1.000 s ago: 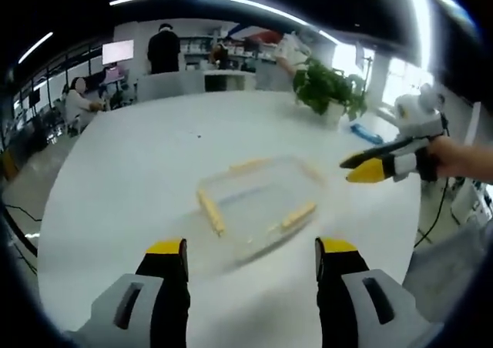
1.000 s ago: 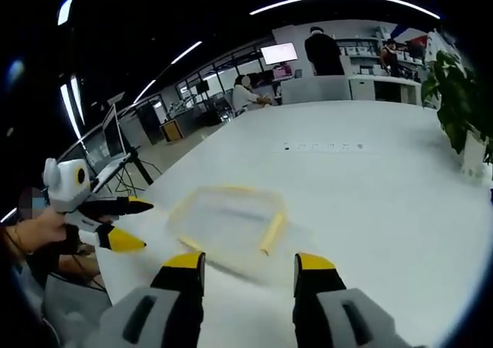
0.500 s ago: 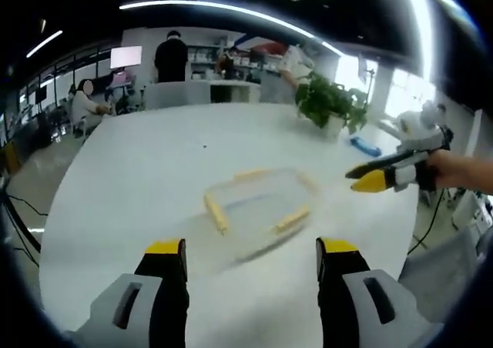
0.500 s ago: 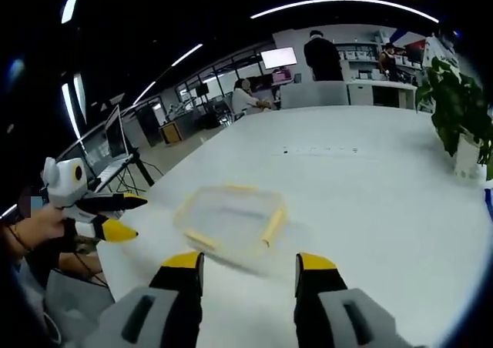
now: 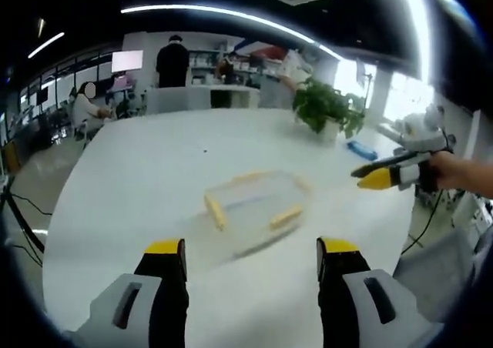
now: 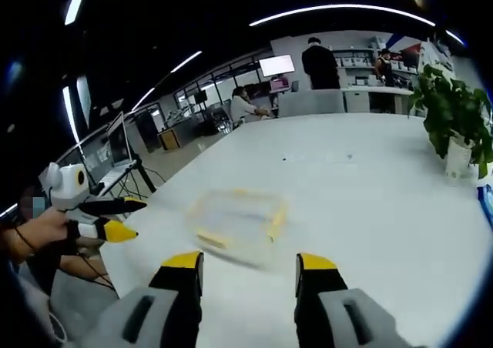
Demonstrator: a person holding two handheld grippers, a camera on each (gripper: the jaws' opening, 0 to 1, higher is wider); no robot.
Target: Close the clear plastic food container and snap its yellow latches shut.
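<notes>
- Open-plan office behind, with ceiling light strips, a wall monitor (image 5: 127,60) and people at far desks; up front, a broad white round counter (image 5: 139,179) carrying the work.
- Left gripper (image 5: 250,255) low in the left gripper view, yellow-tipped jaws released and spread wide, holding nothing, well short of the container.
- Near the counter's middle, apart from both grippers: shallow clear plastic rectangular food container (image 5: 254,205) with yellow latches (image 5: 214,211) along its sides; lid apparently lying on top, latches seemingly not yet pressed down, too blurred to be sure.
- Likely light, thin-walled and stiff but slightly flexible, smooth enough to skid on the bare top; best steadied by pressing down on the lid or rim with one gripper while pinching each yellow latch against the wall with the other.
- Right gripper (image 6: 250,267) likewise released, empty, seen hovering beyond the container's right side (image 5: 377,175).
- Farther right, a green potted plant (image 5: 327,105) and a blue object (image 5: 362,149).
- No brand, label or writing legible anywhere.
</notes>
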